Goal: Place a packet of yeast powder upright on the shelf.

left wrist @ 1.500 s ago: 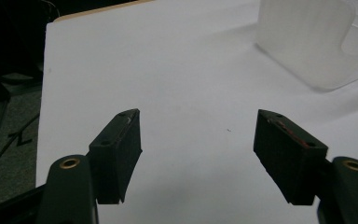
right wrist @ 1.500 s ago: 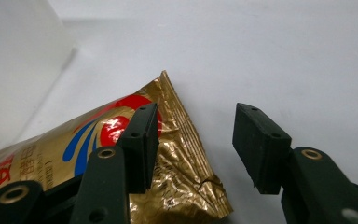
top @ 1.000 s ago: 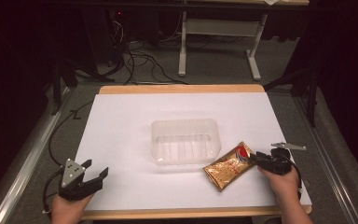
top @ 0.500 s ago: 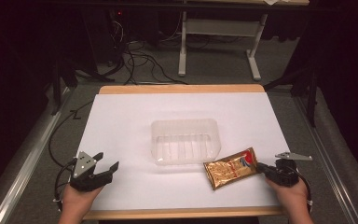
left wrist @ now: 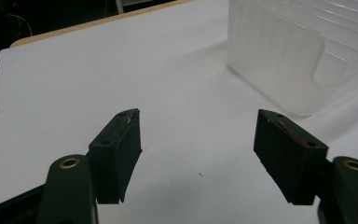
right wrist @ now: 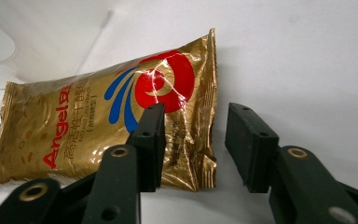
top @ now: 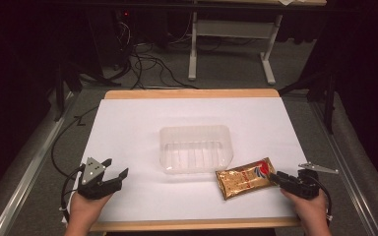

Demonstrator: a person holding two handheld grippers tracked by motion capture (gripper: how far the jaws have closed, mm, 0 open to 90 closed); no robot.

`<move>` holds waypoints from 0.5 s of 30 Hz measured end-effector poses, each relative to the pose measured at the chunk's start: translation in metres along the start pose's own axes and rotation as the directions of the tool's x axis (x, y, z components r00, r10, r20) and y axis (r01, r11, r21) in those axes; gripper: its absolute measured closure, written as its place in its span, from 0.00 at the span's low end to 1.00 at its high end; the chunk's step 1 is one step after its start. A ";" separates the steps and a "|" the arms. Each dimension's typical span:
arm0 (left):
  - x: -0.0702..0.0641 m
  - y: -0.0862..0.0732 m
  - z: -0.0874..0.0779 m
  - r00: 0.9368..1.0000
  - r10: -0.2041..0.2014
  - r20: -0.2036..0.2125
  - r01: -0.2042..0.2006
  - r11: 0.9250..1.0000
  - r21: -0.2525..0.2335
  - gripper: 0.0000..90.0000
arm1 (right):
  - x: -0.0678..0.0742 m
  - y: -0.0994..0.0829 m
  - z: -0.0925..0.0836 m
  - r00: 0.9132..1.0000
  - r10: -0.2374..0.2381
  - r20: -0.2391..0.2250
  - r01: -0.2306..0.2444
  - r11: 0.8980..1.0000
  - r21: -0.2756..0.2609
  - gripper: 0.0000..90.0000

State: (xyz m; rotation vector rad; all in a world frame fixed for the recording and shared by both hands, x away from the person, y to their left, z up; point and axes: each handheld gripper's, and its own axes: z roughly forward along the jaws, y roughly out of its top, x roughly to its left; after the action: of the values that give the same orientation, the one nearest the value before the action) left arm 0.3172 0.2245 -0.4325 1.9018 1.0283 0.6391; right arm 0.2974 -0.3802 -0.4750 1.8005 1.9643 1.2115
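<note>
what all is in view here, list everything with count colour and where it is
gold packet: 1, gold with a red and blue logo, lying flat on the table's near right, just right of the tub's near corner
plastic tub: 1, clear, empty, middle of the table
table: 1, white top with a wooden edge
metal frame: 1, white, on the floor beyond the table
cables: several, black, on the floor beyond the table
left gripper: 1, black with a grey plate, near left, open over bare table
right gripper: 1, black, near right, jaws just opened, astride the packet's corner, not pressing it
hands: 2, at the near edge
</note>
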 end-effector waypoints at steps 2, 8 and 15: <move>-0.001 -0.001 0.000 1.000 0.002 0.000 -0.002 1.000 0.007 0.36 | -0.001 0.001 0.002 1.000 0.001 -0.003 -0.001 1.000 -0.002 0.63; -0.002 -0.001 0.000 1.000 0.006 -0.001 -0.006 1.000 0.006 0.36 | -0.011 0.000 0.002 0.998 0.040 -0.042 -0.040 0.999 -0.015 0.64; -0.001 -0.001 -0.001 1.000 0.008 -0.001 -0.008 1.000 0.007 0.36 | -0.018 -0.001 0.002 0.991 0.090 -0.099 -0.093 0.995 -0.022 0.65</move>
State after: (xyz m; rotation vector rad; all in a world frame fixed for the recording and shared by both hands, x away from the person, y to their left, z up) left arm 0.3157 0.2246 -0.4331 1.9124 1.0257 0.6419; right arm 0.3021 -0.3955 -0.4838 1.8708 1.9255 1.3716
